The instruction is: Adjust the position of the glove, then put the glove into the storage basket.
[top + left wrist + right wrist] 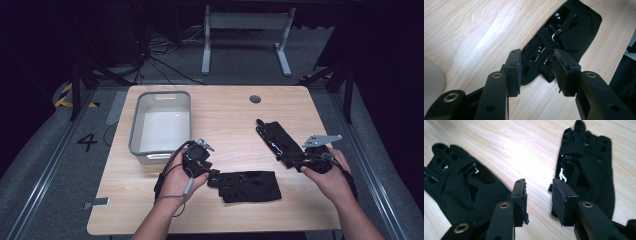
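Nearest you, your left claw (214,175) sits at the front of the tabletop (230,115), and your right claw (296,161) is out to the right, both with jaws parted and empty. The grey bin (161,125) stands well apart at the far left. Now the gloves: the near glove (247,186) lies flat with its long axis across the tabletop, its cuff edge right at your left claw, so it runs away to your right. In the left gripper view that near glove (564,37) stretches straight ahead between the open jaws (536,72). The far glove (277,141) lies on a slant, its near end at your right claw (539,200). Each hand has its own glove; the left looks better lined up to bite first.
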A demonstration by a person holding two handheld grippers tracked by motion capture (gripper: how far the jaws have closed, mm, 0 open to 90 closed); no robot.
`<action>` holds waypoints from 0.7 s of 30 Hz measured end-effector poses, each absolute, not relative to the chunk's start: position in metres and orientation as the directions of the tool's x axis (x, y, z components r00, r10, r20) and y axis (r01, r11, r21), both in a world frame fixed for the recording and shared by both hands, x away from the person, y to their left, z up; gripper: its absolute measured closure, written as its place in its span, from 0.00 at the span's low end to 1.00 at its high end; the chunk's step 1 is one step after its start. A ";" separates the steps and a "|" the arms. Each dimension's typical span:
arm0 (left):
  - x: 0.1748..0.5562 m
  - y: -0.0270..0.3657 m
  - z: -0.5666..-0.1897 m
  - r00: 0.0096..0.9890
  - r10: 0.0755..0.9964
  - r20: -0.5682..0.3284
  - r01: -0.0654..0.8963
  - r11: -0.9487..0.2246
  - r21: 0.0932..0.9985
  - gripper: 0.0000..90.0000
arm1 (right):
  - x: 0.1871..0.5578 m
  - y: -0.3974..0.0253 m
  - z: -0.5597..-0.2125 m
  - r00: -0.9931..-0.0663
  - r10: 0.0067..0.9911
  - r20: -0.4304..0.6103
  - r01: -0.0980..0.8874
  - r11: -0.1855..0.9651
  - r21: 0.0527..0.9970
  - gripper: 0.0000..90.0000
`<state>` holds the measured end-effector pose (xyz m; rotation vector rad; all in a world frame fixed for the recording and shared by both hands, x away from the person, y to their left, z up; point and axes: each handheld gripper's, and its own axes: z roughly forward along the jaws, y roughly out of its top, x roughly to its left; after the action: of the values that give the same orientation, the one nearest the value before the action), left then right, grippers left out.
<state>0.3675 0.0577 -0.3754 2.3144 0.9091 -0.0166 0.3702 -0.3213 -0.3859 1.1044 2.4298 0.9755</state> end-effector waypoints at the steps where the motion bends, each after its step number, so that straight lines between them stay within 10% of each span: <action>1: 0.368 0.060 -0.375 0.754 0.613 -0.235 0.619 -0.546 0.564 0.66 | 0.372 -0.325 -0.384 -0.650 0.759 0.023 0.555 0.454 0.697 0.72; 21: 0.360 0.087 -0.375 0.726 0.650 -0.223 0.643 -0.528 0.555 0.64 | 0.420 -0.348 -0.381 -0.509 0.856 0.094 0.635 0.299 0.712 0.72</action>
<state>0.3597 0.0875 -0.3754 2.3027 0.9750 0.0151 0.4205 -0.3480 -0.3806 1.3501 2.2680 1.0278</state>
